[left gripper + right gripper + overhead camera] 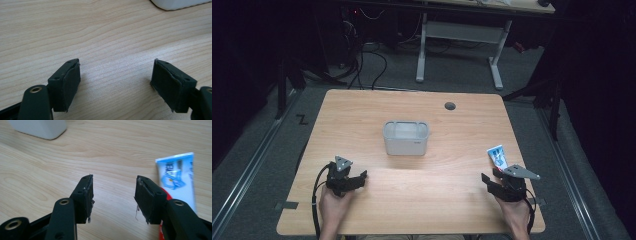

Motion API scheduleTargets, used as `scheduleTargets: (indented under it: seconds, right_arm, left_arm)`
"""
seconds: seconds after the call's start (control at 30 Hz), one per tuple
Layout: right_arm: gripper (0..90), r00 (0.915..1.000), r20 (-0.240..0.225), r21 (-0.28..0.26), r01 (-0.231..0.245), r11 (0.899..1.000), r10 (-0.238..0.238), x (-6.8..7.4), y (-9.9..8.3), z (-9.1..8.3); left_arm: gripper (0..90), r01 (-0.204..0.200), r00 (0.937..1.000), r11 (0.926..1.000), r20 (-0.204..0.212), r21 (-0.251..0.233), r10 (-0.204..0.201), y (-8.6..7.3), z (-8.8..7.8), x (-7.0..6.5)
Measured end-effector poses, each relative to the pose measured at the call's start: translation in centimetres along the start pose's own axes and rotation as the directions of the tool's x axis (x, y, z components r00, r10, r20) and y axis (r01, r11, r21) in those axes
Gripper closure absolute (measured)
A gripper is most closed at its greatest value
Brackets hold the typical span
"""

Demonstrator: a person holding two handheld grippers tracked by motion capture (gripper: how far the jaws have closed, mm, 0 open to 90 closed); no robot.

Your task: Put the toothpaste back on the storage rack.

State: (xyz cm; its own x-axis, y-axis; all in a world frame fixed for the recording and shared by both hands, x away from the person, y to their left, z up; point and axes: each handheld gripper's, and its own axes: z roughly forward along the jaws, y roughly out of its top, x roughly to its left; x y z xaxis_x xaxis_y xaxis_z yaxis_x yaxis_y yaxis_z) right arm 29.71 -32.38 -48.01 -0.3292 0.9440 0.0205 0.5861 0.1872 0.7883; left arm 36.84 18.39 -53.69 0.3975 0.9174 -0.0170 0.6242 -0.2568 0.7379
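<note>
Wooden table [412, 200], bare between grippers

My high view looks forward, down over whole table [412, 200]. My two gripper views sit low, close to wood, facing grey bin [406, 138]; its corner shared by both.

Left gripper [116, 75] jaws apart (nothing between), wooden table [100, 32], white container [175, 3] corner
</note>
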Motion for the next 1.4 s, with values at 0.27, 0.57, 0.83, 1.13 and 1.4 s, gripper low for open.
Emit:
scheduleTargets:
  seconds: [0.27, 0.57, 0.83, 1.13, 1.4]
  right_arm:
    - [48.9, 0.9992, 0.039, -0.007, -0.008, 1.0, 0.008, -1.7, 0.2, -0.6]
    - [49.0, 0.9954, 0.087, 0.033, -0.042, 0.999, 0.039, -3.8, 0.6, -0.5]
    - [47.3, 0.9827, 0.184, 0.103, -0.046, 0.994, 0.027, -5.4, 1.1, 0.4]
    - [46.7, 0.978, 0.208, 0.164, -0.034, 0.986, -0.001, -6.3, 2.6, 1.9]
    - [44.2, 0.9811, 0.19, 0.243, -0.083, 0.966, 0.037, -7.5, 2.9, 3.8]
  left_arm:
    - [23.5, 0.0, 1.0, 1.0, -0.001, -0.001, 0.0, 0.0, 0.0, 0.0]
    - [23.5, -0.001, 1.0, 1.0, -0.001, 0.0, 0.001, 0.0, 0.0, 0.0]
    - [23.5, -0.001, 1.0, 1.0, 0.0, 0.0, 0.001, 0.0, 0.0, 0.0]
    - [23.5, 0.0, 1.0, 1.0, 0.0, 0.0, 0.0, 0.0, 0.0, 0.0]
    - [23.5, 0.0, 1.0, 1.0, 0.0, 0.0, 0.0, 0.0, 0.0, 0.0]
